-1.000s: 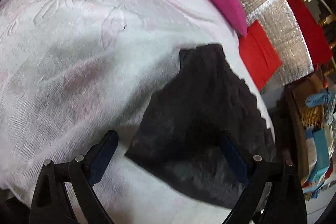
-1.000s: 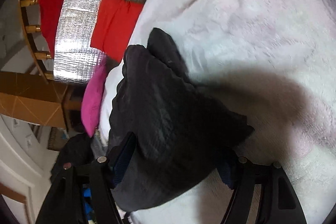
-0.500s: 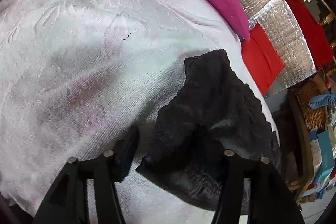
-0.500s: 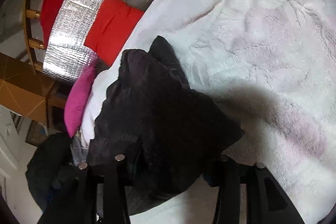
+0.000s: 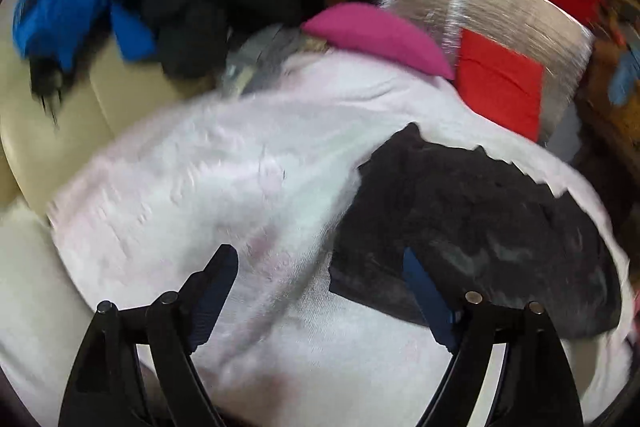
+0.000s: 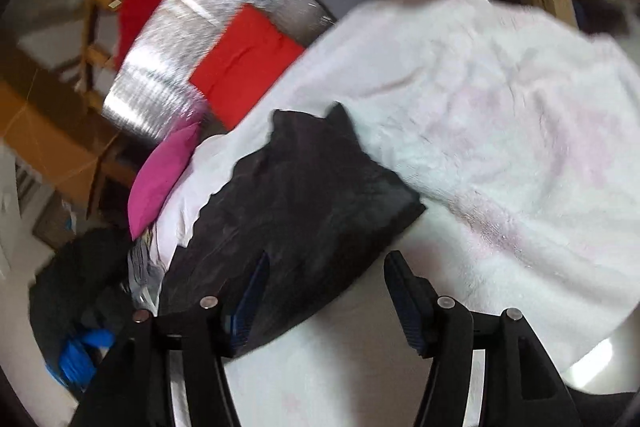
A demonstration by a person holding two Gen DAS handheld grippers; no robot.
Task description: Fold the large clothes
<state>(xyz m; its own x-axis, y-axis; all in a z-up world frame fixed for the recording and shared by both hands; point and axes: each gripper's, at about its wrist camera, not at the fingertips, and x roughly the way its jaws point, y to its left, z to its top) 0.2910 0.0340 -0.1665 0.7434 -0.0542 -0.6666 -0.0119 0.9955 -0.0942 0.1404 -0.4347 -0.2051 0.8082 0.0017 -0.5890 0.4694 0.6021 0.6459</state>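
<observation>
A black garment [image 5: 472,227] lies folded into a flat bundle on a pale pink-white towel [image 5: 224,179] that covers the surface. It also shows in the right wrist view [image 6: 304,211] on the towel [image 6: 500,131]. My left gripper [image 5: 318,281] is open and empty, raised above the towel, with its right finger over the garment's near edge. My right gripper [image 6: 326,285] is open and empty, its left finger over the garment's near edge. Both views are motion-blurred.
A magenta cushion [image 5: 376,35], a red cloth [image 5: 500,83] on a silver foil sheet [image 5: 480,3] and a wooden rack stand beyond the towel. A pile of black and blue clothes [image 5: 120,11] lies on a beige seat at far left.
Both grippers were shut on the black garment half a second ago; now both are open, have let it go and pulled back and up. The garment lies flatter on the towel.
</observation>
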